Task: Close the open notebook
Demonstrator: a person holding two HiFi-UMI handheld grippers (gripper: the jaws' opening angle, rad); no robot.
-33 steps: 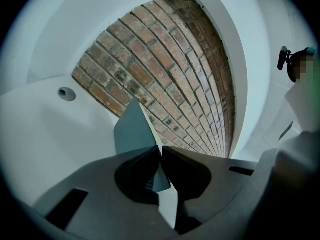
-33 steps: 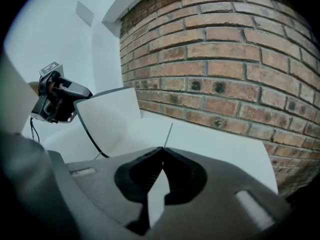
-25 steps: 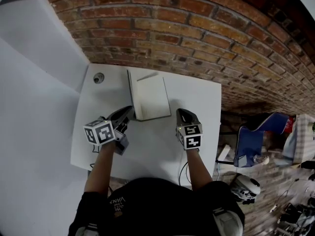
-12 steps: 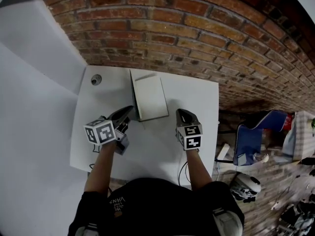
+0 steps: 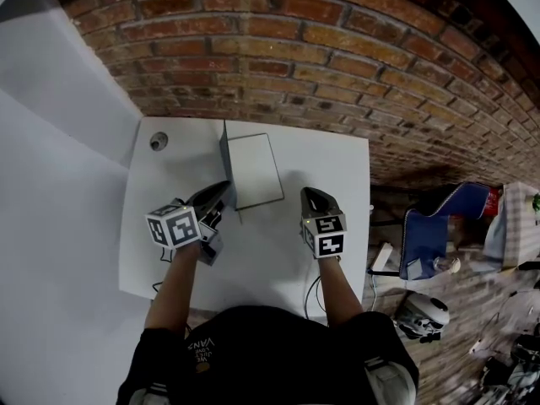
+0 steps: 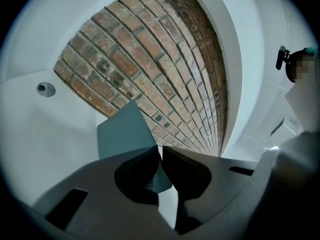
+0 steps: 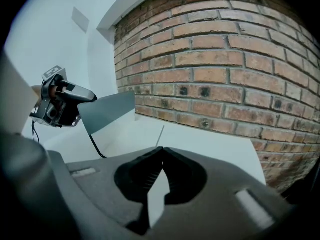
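Observation:
A notebook (image 5: 257,171) lies on the white table (image 5: 329,163), its white page facing up. Its grey cover (image 6: 125,131) stands lifted along the page's left side. My left gripper (image 5: 224,189) is shut on the cover's near corner; in the left gripper view the jaws (image 6: 160,151) pinch the cover's edge. The right gripper view shows the cover (image 7: 107,111) raised at a slant. My right gripper (image 5: 310,194) hovers over the table just right of the notebook, apart from it. Its jaws (image 7: 161,151) are shut with nothing between them.
A brick wall (image 5: 337,66) runs behind the table and a white wall (image 5: 59,142) rises at the left. A round hole (image 5: 158,142) sits in the table's far left corner. A blue chair (image 5: 430,239) and floor clutter lie beyond the right edge.
The cover in my left gripper has swung up further from the table, and the notebook looks narrower. The right gripper has stayed where it was.

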